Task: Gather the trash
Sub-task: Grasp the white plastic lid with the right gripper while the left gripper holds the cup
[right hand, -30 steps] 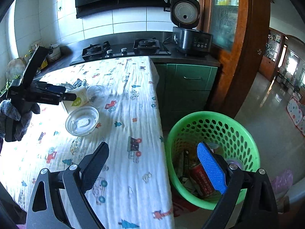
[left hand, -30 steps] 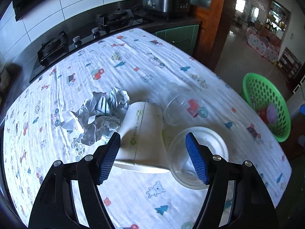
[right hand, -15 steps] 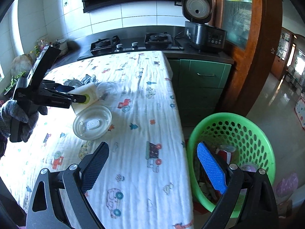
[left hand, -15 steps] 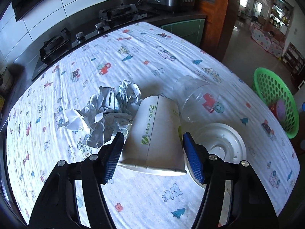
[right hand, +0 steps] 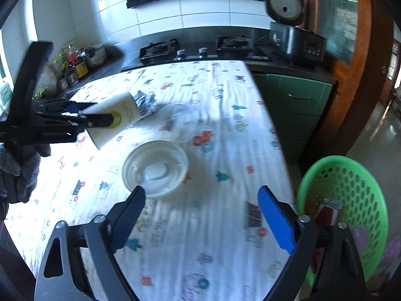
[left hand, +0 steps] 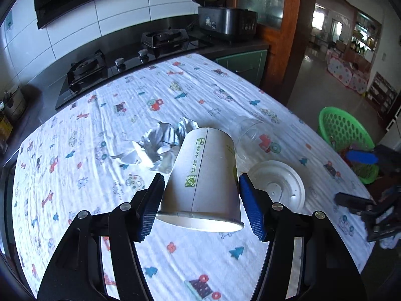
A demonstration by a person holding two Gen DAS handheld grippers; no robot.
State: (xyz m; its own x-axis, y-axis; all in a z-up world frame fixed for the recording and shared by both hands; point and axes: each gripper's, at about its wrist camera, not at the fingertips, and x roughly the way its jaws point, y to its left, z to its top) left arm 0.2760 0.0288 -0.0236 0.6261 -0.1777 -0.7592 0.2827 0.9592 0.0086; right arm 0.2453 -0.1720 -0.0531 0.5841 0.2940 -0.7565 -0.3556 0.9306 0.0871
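**Left gripper clamping the paper cup**

Left gripper (left hand: 200, 200) is closing its pads onto the white paper cup (left hand: 203, 175), tipped on its side above the patterned tablecloth (left hand: 100, 175). Crumpled foil (left hand: 160, 148), a clear cup (left hand: 250, 135) and a white lid (right hand: 155, 168) are lying beside it. Right gripper (right hand: 200, 215) is hanging apart, narrowing, holding nothing, near the green basket (right hand: 351, 183)

Gas hob (right hand: 198, 49); rice cooker (left hand: 220, 12), apparently
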